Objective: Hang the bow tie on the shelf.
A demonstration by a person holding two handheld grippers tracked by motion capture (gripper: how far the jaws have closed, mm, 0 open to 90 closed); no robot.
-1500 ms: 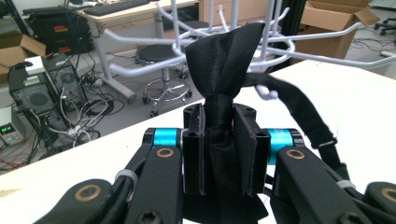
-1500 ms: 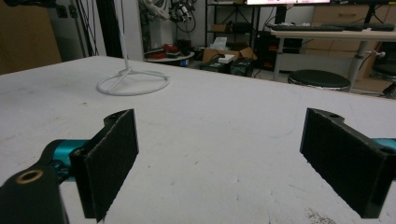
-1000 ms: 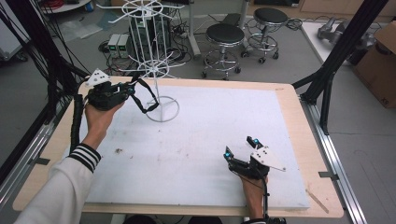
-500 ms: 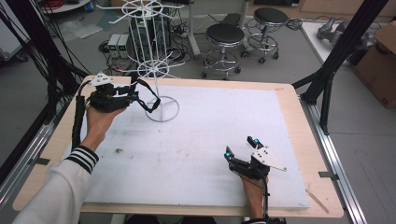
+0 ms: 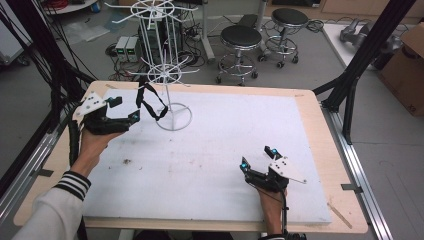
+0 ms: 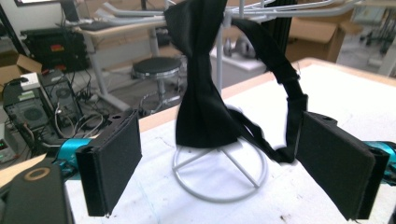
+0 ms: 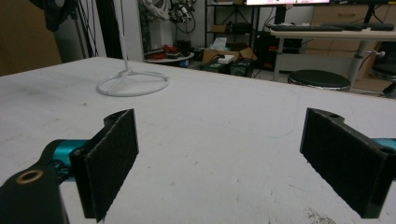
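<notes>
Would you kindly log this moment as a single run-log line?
left gripper: open, beside bow tie hanging on white rack | right gripper: open, over white mat, holding nothing

The top edge cut off the black bow tie (image 6: 201, 79) and the white rack (image 5: 165, 70)
</notes>
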